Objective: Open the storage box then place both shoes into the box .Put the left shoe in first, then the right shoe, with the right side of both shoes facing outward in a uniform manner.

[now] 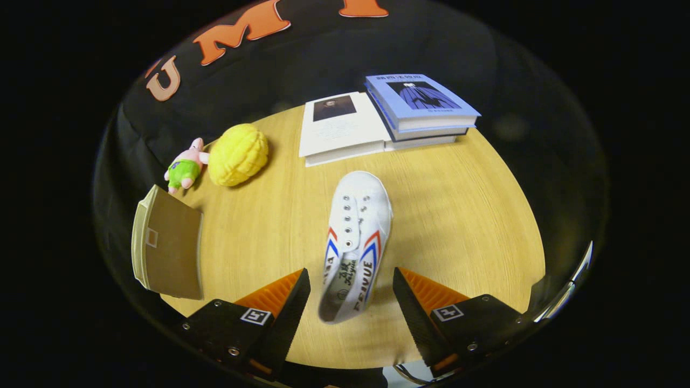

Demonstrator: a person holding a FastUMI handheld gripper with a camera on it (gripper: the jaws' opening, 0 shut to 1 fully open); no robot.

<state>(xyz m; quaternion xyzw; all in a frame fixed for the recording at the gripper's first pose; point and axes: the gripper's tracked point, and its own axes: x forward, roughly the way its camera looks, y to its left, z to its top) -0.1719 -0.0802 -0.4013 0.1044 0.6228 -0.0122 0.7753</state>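
Gripper view. Gripper (351, 293) above a round wooden table (463, 215), looking down and forward. Jaws wide apart, holding nothing; neither finger touches anything.

Shoe (356, 237): one white canvas sneaker with red and blue side stripes, no laces in the eyelets. It lies on the table with heel between the fingers and toe pointing away toward the books. It looks tilted toward one side, opening partly visible at the heel. Clear gap between the heel and each finger. Cannot tell from here whether it is the left or the right shoe.

Box (168, 249): tan, off to the left of the fingers at the table's edge, well apart from the shoe. A flat panel faces up; whether that is a shut lid or a flap I cannot say. A second shoe: not noted here.

Other items beyond the shoe: stack of books (388, 116), yellow plush (238, 154), small pink plush (186, 166) beside it.

Step in hand, by my reading: lining up on the shoe for a pick, fingers straddling the heel.

Next move calls for: lower further, centre the heel or collar between the fingers, close on both sides. The canvas upper is soft and will give; grip near the stiffer heel. Then carry left to the box, keeping the shoe's right side outward.
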